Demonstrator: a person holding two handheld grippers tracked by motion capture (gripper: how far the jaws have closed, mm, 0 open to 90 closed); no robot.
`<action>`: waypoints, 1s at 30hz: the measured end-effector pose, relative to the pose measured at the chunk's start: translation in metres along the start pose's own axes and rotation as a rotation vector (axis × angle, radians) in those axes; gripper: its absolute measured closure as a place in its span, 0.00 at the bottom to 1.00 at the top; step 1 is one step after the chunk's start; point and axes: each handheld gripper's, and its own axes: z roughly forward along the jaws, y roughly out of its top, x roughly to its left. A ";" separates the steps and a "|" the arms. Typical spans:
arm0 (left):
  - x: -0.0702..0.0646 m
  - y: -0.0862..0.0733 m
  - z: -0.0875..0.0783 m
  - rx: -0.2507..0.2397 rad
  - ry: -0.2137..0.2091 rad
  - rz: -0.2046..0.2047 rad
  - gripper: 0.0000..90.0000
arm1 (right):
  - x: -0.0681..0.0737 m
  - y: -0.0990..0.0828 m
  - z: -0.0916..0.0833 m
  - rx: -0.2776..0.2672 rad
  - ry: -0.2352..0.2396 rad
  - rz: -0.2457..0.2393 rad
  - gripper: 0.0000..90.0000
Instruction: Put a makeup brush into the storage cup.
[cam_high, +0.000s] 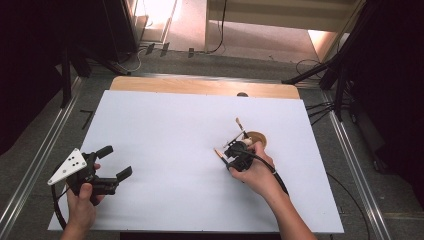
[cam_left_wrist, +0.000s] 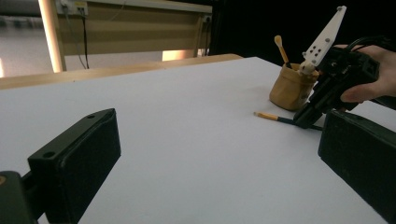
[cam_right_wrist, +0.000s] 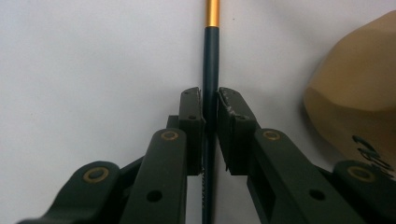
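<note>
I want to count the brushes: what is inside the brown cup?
One brush stands up out of the brown cup, with a pale knob beside it. The cup wall hides anything lower inside.

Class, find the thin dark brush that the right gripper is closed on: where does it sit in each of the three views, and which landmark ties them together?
High view: the brush lies right of centre on the white sheet, tip sticking out left of the right gripper.
Left gripper view: upper right, lying flat.
Right gripper view: centre, running upward between the closed jaws.
Shared landmark: the tan cup beside it.
</note>
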 end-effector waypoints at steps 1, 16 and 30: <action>-0.001 0.000 -0.001 -0.003 0.001 0.008 0.00 | 0.001 0.001 0.000 0.004 -0.006 -0.005 0.89; -0.002 0.000 0.002 0.016 0.008 0.006 0.00 | 0.007 0.011 0.002 0.080 -0.044 -0.022 0.93; 0.000 -0.001 0.002 0.016 0.005 -0.002 0.00 | 0.003 0.000 -0.001 -0.012 0.001 -0.009 0.94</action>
